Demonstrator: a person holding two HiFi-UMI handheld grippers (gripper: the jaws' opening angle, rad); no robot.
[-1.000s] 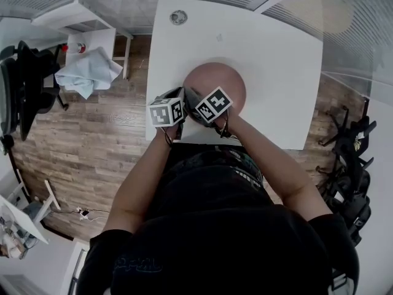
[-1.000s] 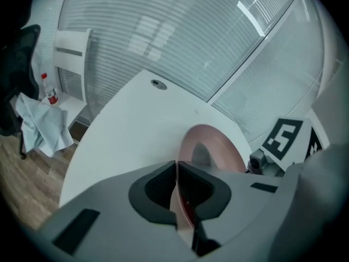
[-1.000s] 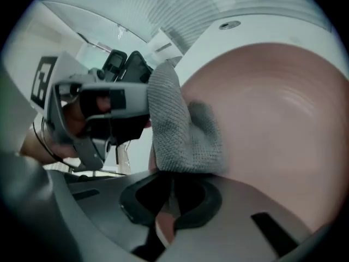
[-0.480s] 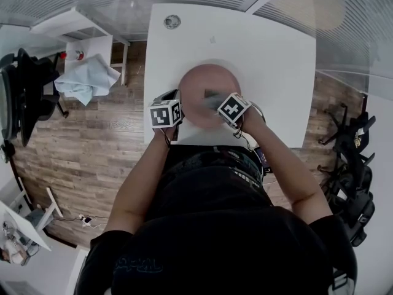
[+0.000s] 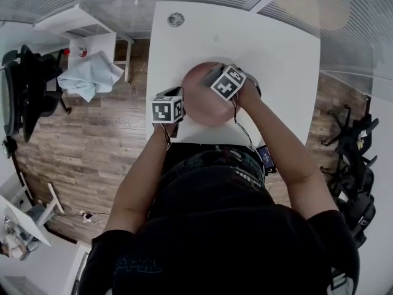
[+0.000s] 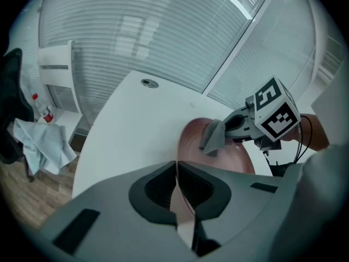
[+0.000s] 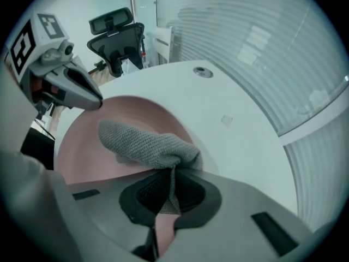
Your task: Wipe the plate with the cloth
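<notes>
A pink plate (image 5: 202, 100) lies on the white table (image 5: 276, 54) in front of me. My left gripper (image 5: 178, 109) is shut on the plate's left rim; in the left gripper view the pink edge (image 6: 181, 203) runs between the closed jaws. My right gripper (image 5: 220, 77) hangs over the plate's far right part, pointing steeply down. It is shut on a grey knitted cloth (image 7: 147, 142), whose bunched end rests on the plate (image 7: 82, 149). From the left gripper view the cloth (image 6: 214, 136) dangles from the right gripper (image 6: 224, 129) onto the plate.
A round grommet (image 5: 175, 19) sits in the table's far left corner. Left of the table stand a white shelf with a pale blue cloth (image 5: 89, 72) and a black office chair (image 5: 27, 85). More black chairs (image 5: 353, 165) stand at the right.
My right gripper has carried the cloth from the plate's near left side, beside the left gripper, across to its far right side. The left gripper stays on the rim.
</notes>
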